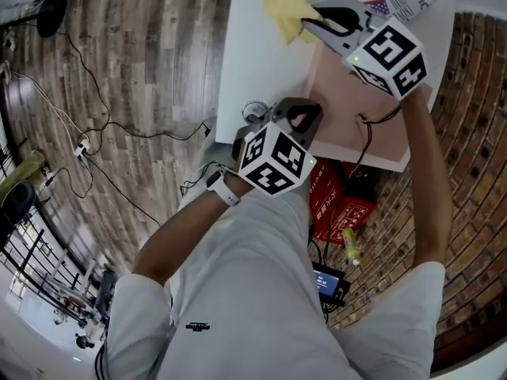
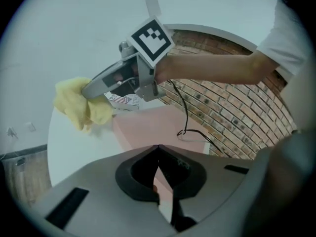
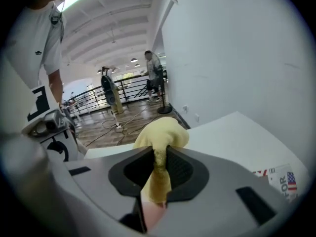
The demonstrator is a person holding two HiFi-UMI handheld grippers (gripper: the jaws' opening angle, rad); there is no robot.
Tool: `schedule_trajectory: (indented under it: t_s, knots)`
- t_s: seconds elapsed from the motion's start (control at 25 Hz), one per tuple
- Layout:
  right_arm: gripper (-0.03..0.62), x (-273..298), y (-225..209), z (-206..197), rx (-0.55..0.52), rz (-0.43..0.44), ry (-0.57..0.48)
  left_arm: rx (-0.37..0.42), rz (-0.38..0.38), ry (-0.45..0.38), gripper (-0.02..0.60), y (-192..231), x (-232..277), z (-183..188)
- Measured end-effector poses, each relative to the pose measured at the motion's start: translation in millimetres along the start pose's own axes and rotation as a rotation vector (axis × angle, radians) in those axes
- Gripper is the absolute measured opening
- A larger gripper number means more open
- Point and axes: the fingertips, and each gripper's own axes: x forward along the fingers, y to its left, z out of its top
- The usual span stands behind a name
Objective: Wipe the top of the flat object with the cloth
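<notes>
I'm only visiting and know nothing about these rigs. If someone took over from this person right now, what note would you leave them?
Left gripper: jaws shut with nothing between them, close to the near side of the pink board.
Right gripper: shut on the yellow cloth, held by the board's far corner over the white table.
Done: the cloth is gripped.
Left: bring the cloth onto the board and wipe its top. A black cable lies on the board, so mind it.
</notes>
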Motion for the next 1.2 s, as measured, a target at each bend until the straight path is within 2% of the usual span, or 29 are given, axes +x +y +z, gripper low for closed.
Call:
schedule_trajectory:
  t_s: [0.12,0.2,0.36,0.76,1.2]
  knots:
    - [0.074,4.5,-6.5,-3.2,0.072,-0.117,-0.052,-0.028,0.018,0.004,0.018,6.4,-11.7,-6.0]
    - [0.074,11.0,-7.3,-11.8,0.099,-0.163,-0.052,-0.035,0.026,0.010,0.018,11.0,-17.4,-10.5]
    - [0.074,24.7,0.2,-34.1,0.087,-0.216,0.068,-0.035,0.034,0.019,0.018,19.9,-31.4,-18.6]
    - [0.075,24.1,37.1,-65.9,0.071,-0.237,0.214,-0.037,0.051,0.019,0.018,23.8,-52.8,-29.3]
    - [0.075,22.8,103.7,-79.4,0.100,-0.203,0.226,-0.013,0.059,0.030,0.018,18.4,-70.4,-36.8]
